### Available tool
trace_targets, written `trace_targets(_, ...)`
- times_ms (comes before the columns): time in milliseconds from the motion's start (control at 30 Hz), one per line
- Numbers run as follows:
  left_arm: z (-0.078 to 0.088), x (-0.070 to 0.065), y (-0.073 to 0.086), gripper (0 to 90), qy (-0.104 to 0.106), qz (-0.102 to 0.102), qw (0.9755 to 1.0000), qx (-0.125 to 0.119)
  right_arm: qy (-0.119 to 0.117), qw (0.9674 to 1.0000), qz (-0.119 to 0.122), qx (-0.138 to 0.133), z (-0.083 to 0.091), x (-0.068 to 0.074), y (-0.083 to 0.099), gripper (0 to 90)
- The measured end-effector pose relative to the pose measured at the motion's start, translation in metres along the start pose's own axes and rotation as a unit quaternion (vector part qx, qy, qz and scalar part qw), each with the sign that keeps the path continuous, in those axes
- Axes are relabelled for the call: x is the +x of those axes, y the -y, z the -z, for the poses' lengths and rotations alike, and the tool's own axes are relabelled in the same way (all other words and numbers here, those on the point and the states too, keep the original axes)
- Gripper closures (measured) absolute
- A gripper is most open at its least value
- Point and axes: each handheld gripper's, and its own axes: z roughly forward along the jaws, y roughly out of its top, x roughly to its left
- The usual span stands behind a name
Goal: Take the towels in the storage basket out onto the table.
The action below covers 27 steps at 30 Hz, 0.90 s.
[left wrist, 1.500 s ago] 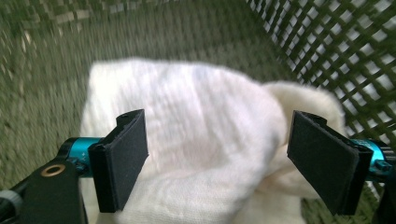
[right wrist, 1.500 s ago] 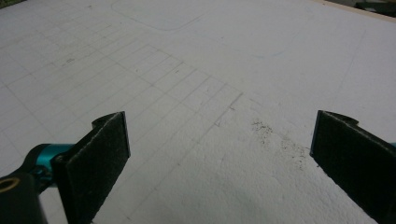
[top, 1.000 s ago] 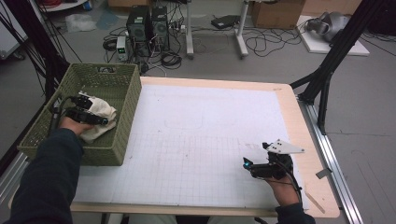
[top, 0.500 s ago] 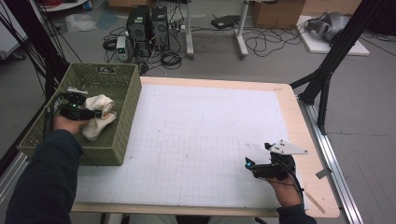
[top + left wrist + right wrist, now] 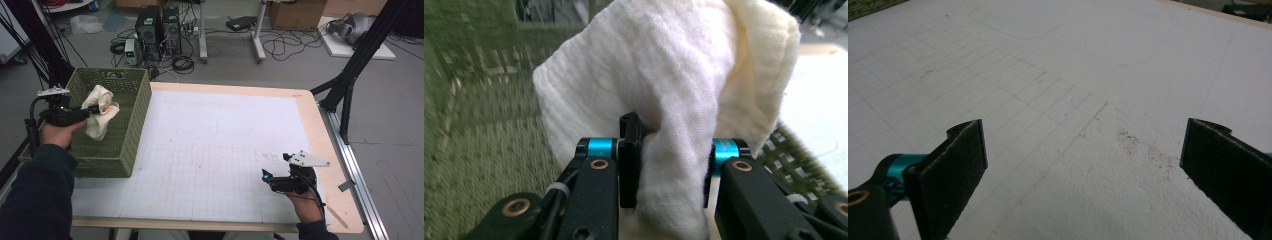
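We found the left gripper raised above the green woven basket at the left end of the worktop, its jaws clamped on a cream cloth. In the left gripper view the cloth sat pinched between the two black jaws, a thick fold bunched between the pads and the rest rising above them and draping to either side. From the high view we noted that the cloth hung clear over the basket's interior, near the wall that faces the worktop (we could not tell whether its lower hem touched the basket). The jaws had just been closing, with the cloth between them.

The right gripper rested low near the front right corner of the worktop, well apart from the basket. In the right gripper view its jaws stood wide open over the white gridded surface, with nothing between them.
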Motion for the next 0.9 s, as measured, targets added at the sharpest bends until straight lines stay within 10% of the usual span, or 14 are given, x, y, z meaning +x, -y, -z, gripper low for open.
trace_targets(367, 0.025, -0.015, -0.006, 73.3, 0.031, -0.023, 0.996, -0.08, -0.003, 1.0, 0.003, -0.001, -0.001, 0.001, -0.002, 4.0)
trace_targets(900, 0.029, -0.075, -0.025, 73.3, 0.121, -0.064, 0.9794, -0.149, -0.006, 0.9999, 0.009, -0.003, -0.003, 0.003, -0.003, 4.0)
